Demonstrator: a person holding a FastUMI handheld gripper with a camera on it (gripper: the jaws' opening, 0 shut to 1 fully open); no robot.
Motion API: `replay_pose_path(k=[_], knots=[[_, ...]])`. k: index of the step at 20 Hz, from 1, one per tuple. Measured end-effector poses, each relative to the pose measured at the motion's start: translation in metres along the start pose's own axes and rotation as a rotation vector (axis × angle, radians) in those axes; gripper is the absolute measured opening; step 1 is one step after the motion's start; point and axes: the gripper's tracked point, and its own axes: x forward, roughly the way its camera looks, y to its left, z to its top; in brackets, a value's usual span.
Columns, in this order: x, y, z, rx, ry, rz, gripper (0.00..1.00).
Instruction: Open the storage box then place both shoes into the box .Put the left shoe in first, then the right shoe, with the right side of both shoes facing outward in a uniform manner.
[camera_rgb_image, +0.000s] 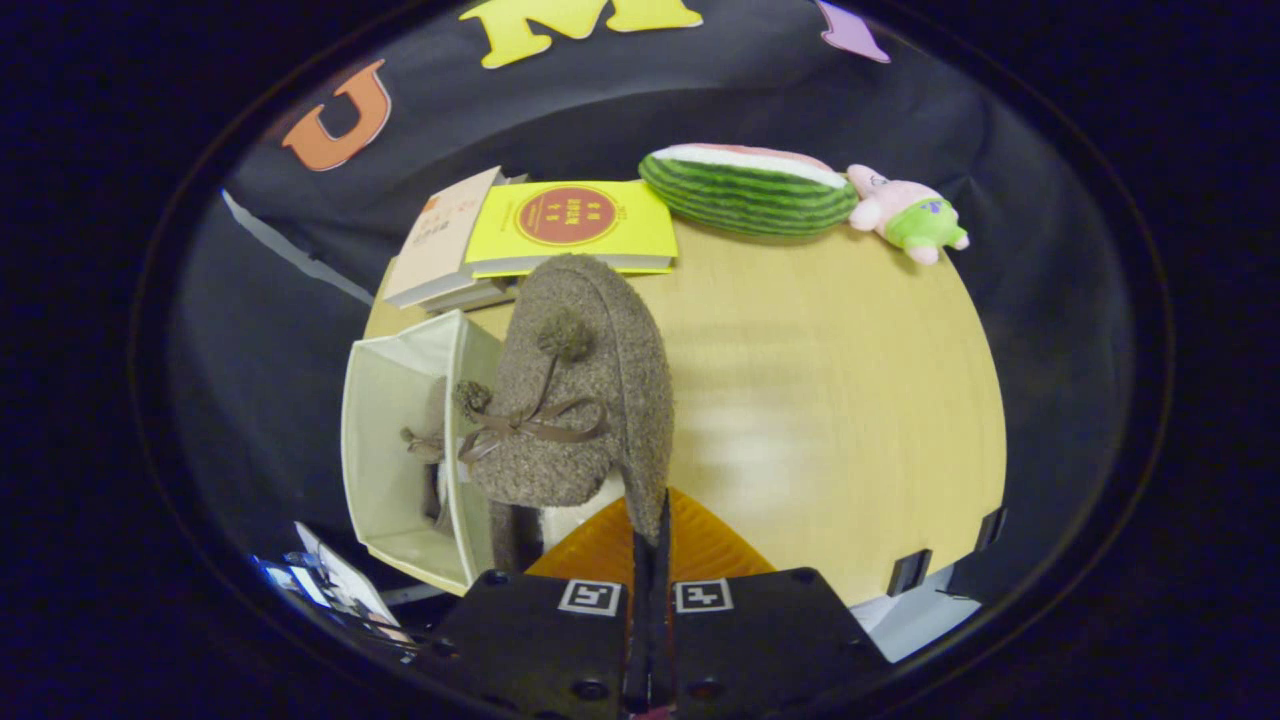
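From the gripper view, the gripper (650, 545) is pinching the thin back edge of a slipper (580, 400), its two fingers drawn almost together with only that strip of fabric between them. The slipper is hanging just ahead of the fingers, toe pointing away, and is sitting beside and partly over the open side of the storage box (400, 400), which is lying to the left of the fingers on the table (830, 400). Inside the box another slipper (432, 440) is already lying, only partly visible.

The held slipper is looking soft and light: a fuzzy brown knit upper, a small pompom and a thin ribbon bow on top, with a pale lining showing underneath. It is probably going to sag and swing rather than hold its shape, so the heel rim seems the sensible place to grip, being the firmest edge; the bow is likely to snag on the box wall.

Beyond the slipper, books (530, 235), a watermelon cushion (750, 190) and a pink plush toy (905, 215) are resting at the table's far side.
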Motion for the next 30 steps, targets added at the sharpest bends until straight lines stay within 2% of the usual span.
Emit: replay_pose_path(k=[5,9,17,24,26,27,30], knots=[[0.004,0.065,-0.003,-0.062,-0.036,0.100,0.06],[0.006,0.109,-0.013,-0.008,-0.041,0.180,0.06],[0.030,0.147,-0.018,0.055,-0.090,0.232,0.07],[0.048,0.137,-0.021,0.075,-0.151,0.179,0.12],[0.043,0.144,-0.020,0.072,-0.187,0.215,0.18],[0.042,0.147,-0.019,0.055,-0.215,0.238,0.25],[0.020,0.132,-0.003,0.008,-0.357,0.184,0.68]])
